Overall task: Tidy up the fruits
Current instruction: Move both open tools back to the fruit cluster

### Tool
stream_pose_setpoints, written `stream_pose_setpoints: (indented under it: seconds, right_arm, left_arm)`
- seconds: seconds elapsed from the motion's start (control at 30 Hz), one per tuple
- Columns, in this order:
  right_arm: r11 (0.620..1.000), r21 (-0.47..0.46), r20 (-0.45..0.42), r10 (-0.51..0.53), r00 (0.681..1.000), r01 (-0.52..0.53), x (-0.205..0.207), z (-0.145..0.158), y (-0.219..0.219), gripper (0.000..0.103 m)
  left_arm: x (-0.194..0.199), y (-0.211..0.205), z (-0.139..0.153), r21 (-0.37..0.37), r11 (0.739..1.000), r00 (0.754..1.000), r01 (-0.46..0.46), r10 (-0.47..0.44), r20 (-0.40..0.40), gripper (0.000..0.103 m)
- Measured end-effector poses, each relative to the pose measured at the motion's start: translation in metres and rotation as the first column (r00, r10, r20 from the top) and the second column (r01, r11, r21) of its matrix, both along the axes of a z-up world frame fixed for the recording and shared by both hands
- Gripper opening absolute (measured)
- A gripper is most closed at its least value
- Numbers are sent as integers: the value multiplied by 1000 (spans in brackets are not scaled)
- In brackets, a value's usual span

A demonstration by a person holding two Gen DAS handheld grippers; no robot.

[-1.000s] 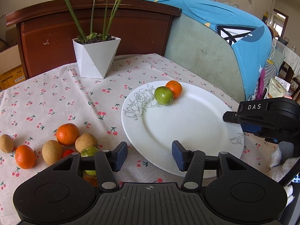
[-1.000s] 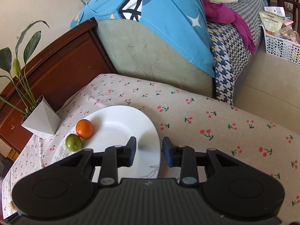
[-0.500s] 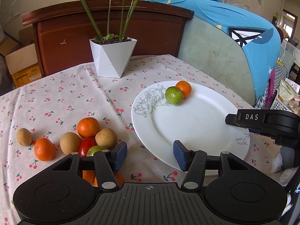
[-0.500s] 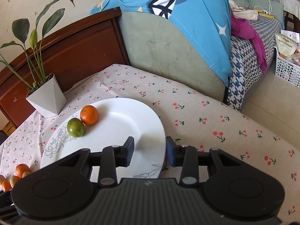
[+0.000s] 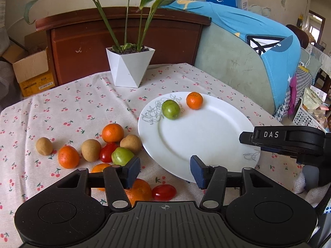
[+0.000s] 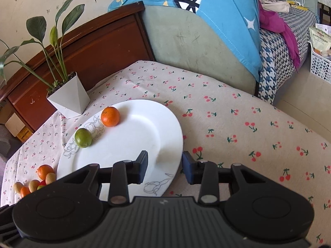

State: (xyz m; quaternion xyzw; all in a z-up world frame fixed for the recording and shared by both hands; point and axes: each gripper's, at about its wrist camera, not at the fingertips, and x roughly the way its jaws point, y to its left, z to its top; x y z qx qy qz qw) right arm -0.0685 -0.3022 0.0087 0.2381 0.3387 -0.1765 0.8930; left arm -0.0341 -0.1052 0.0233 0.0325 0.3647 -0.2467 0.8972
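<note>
A white plate [image 5: 206, 136] on the cherry-print tablecloth holds a green fruit [image 5: 170, 109] and a small orange [image 5: 194, 100] near its far rim. Left of the plate lies a cluster of loose fruit: oranges [image 5: 112, 132], brown fruits [image 5: 91, 150], a red tomato [image 5: 107, 152] and a green fruit [image 5: 122, 156]. Another orange [image 5: 139, 191] and a red tomato [image 5: 164, 192] lie just under my left gripper [image 5: 164, 172], which is open and empty above the plate's near left edge. My right gripper [image 6: 165, 166] hovers open over the plate's [image 6: 132, 136] right rim, holding nothing.
A white angular pot with a leafy plant [image 5: 130, 69] stands at the table's back. Behind it is a dark wooden headboard [image 5: 124, 35] and a sofa draped in a blue cloth [image 5: 258, 41]. A cardboard box [image 5: 33, 70] sits at the left, a white basket [image 6: 320, 64] on the floor right.
Both grippers have drawn back from the plate and a little up, so more of the fruit cluster on the left has come into view. Neither gripper took hold of anything.
</note>
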Motion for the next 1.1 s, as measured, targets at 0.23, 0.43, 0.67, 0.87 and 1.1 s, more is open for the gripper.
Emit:
stream_pose_setpoints:
  seconds: [0.23, 0.43, 0.67, 0.87, 1.1]
  right_arm:
    - [997, 24, 36, 72, 997, -73, -25, 14, 22, 38]
    - [984, 37, 54, 174, 983, -176, -40, 19, 50, 38]
    - [960, 62, 68, 269, 961, -273, -43, 17, 75, 38]
    - [942, 75, 67, 324, 944, -328, -34, 9, 91, 38]
    - [923, 34, 34, 381, 924, -382, -21, -3, 110, 37]
  left_arm:
    - [-14, 27, 19, 6, 1000, 1000, -13, 13, 5, 53]
    - [-22, 56, 27, 23, 998, 998, -55, 55, 3, 53]
    - [-23, 93, 25, 31, 990, 990, -138, 139, -27, 54]
    - [-18, 112, 21, 19, 979, 978, -203, 204, -35, 54]
    - [-14, 118, 18, 0, 974, 973, -227, 227, -47, 53]
